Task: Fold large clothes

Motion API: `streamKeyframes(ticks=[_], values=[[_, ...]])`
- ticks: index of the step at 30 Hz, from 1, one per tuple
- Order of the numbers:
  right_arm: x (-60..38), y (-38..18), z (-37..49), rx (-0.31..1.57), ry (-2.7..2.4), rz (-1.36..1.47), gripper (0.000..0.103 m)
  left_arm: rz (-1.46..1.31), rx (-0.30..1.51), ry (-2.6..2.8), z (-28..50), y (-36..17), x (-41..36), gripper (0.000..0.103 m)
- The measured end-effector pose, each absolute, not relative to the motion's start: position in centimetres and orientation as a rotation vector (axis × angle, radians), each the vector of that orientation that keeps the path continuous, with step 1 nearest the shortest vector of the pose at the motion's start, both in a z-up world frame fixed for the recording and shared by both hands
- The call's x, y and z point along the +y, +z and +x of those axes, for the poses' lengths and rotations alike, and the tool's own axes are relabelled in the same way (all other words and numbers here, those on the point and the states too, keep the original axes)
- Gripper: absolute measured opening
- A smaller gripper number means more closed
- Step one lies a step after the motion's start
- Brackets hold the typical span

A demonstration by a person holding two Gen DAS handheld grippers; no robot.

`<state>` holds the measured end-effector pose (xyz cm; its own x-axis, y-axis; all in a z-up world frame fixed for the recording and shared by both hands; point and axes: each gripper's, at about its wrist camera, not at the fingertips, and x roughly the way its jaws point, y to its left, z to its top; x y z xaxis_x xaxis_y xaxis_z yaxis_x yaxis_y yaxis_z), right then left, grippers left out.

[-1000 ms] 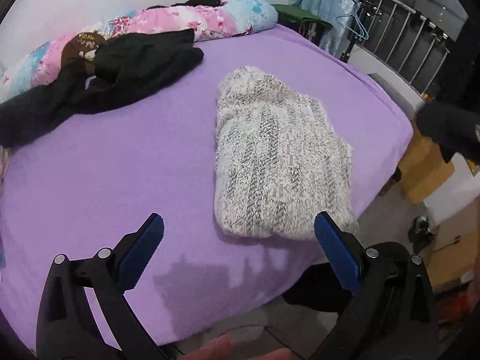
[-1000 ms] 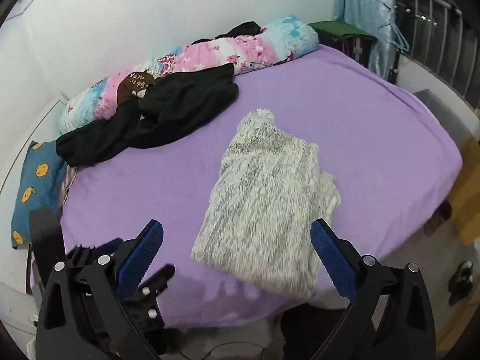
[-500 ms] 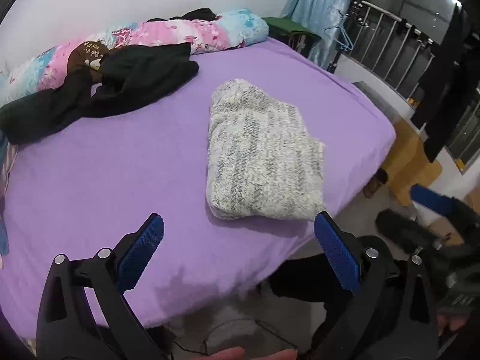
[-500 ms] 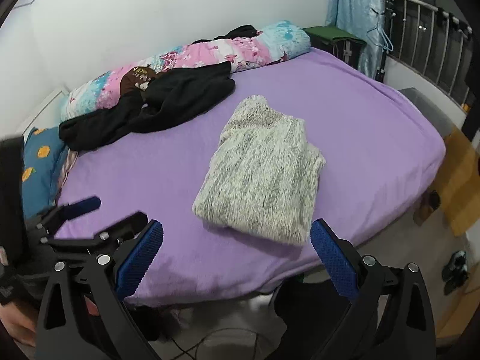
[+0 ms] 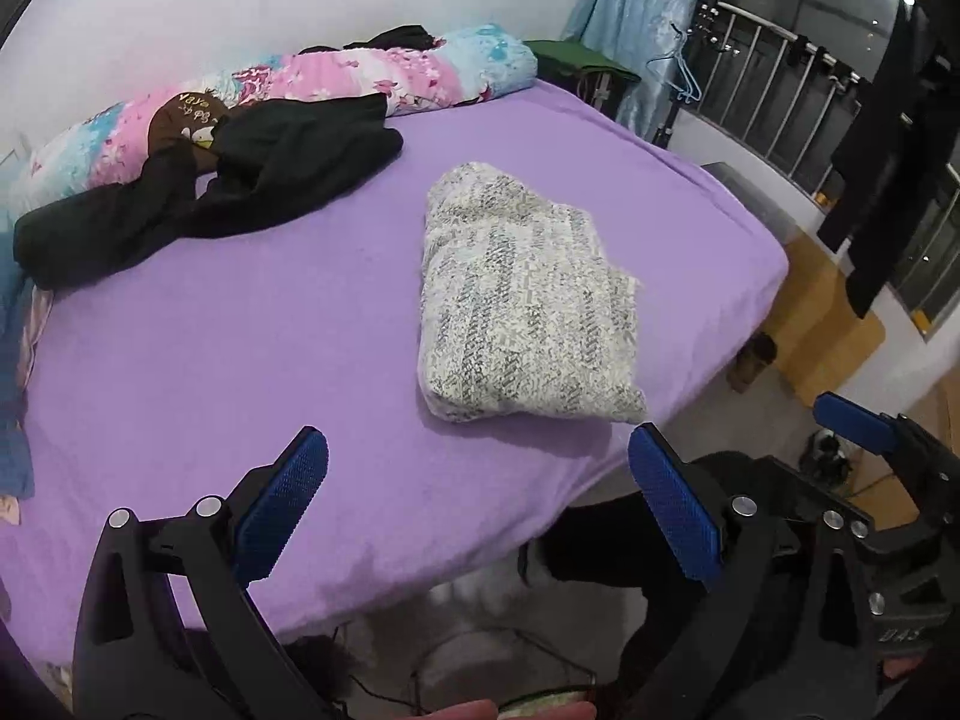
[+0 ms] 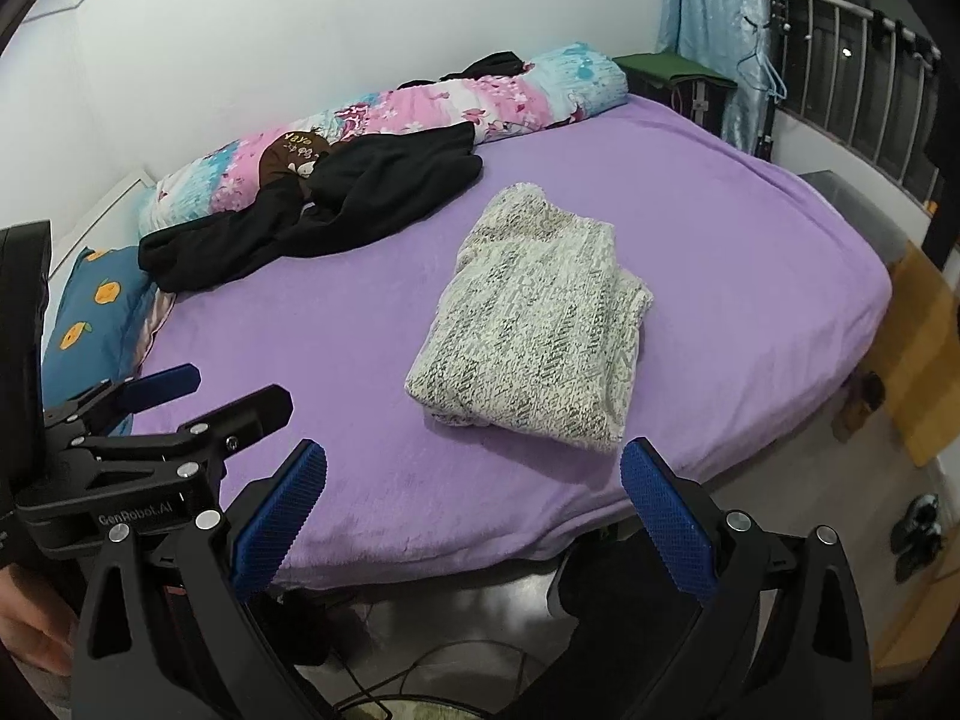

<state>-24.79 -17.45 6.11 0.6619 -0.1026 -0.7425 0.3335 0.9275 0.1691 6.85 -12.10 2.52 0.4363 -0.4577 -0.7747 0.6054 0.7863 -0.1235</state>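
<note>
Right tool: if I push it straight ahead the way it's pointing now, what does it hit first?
Most likely the purple bed cover near the front edge, with the folded grey-white knit just beyond, slightly right of center. The right tool is open and empty; depth is hard to judge through the fisheye.

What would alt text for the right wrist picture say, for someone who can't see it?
A folded grey-and-white knit sweater lies on a purple bed, with a crumpled black garment behind it beside a floral bolster. In the foreground the right gripper is open and empty at the bed's edge; the left gripper shows at the left.
</note>
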Motion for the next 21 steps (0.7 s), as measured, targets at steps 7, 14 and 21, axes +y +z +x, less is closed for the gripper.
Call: streamKeyframes(ticks=[7,14,21], values=[[-17.7,6.5,-25.4,0.795,-0.259,0.303,0.097,0.194,0.897,-0.665,5.9,2.8,-11.9,0.097],[-17.8,6.6,-25.7,0.789,-0.263,0.311,0.097,0.197,0.884,-0.663,5.4,3.4,-11.7,0.097],[-17.9,6.6,-25.8,0.793,-0.249,0.325,0.097,0.207,0.886,-0.662,5.2,3.4,-11.6,0.097]])
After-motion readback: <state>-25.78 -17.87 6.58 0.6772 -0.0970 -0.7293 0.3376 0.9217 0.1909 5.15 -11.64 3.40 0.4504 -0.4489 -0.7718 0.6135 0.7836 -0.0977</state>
